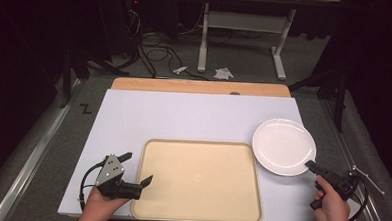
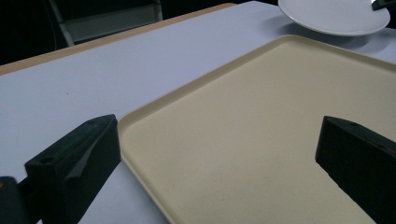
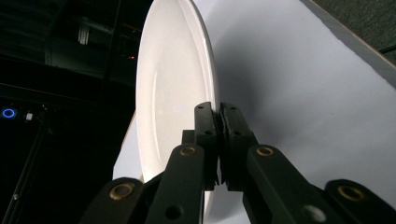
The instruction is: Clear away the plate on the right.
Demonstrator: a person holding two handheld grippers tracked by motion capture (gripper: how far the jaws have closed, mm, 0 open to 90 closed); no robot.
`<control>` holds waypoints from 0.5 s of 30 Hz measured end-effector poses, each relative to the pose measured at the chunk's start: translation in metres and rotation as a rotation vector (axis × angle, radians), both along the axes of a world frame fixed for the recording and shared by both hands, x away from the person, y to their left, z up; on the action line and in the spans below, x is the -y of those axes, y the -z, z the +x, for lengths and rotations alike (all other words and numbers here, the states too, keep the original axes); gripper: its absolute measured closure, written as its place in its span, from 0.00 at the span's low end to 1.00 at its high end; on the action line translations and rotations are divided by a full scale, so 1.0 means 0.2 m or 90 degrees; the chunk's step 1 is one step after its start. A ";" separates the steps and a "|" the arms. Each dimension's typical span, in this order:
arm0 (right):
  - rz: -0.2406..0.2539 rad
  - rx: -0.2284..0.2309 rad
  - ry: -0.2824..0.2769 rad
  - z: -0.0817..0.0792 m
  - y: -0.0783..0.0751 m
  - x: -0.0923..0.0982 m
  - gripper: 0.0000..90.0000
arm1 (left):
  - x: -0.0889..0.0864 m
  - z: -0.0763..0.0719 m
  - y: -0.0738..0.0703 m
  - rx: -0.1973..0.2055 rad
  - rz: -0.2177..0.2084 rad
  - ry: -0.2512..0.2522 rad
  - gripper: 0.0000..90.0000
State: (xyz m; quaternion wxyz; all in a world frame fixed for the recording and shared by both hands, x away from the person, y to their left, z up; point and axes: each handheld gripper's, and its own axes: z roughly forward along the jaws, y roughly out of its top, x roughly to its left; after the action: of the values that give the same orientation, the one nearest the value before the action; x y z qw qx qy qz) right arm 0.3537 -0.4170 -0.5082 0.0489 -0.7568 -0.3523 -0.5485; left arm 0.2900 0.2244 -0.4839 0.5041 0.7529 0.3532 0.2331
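Note:
A beige tray (image 1: 198,178) lies on the white table top, near the front edge. A white plate (image 1: 283,146) is held just right of the tray, its left edge over the tray's right rim. My right gripper (image 1: 311,166) is shut on the plate's near right rim; in the right gripper view the jaws pinch the plate (image 3: 173,84) edge at the gripper (image 3: 219,111). My left gripper (image 1: 137,168) stands open at the tray's left rim, one jaw over the tray (image 2: 261,140) and one over the table, nothing between them (image 2: 219,154).
The white table top (image 1: 184,115) has bare room behind and left of the tray. A wooden strip (image 1: 200,86) runs along the far edge. Beyond lie a dark floor, cables and a white table frame (image 1: 242,32).

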 end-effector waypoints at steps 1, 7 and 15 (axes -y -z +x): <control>-0.001 0.002 -0.001 0.00 0.00 0.00 0.99 | 0.00 0.00 0.00 0.000 0.000 0.000 0.01; -0.005 0.008 -0.010 0.00 -0.02 -0.01 0.99 | 0.00 0.00 0.00 0.002 -0.001 -0.002 0.01; -0.006 0.019 -0.016 0.00 -0.03 -0.03 0.99 | 0.00 0.00 -0.01 0.005 -0.002 -0.003 0.01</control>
State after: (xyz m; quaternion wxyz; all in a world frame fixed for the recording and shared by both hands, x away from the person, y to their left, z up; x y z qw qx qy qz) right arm 0.3534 -0.4118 -0.5014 0.0472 -0.7441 -0.3649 -0.5576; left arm 0.2894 0.2253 -0.4826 0.5059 0.7507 0.3532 0.2364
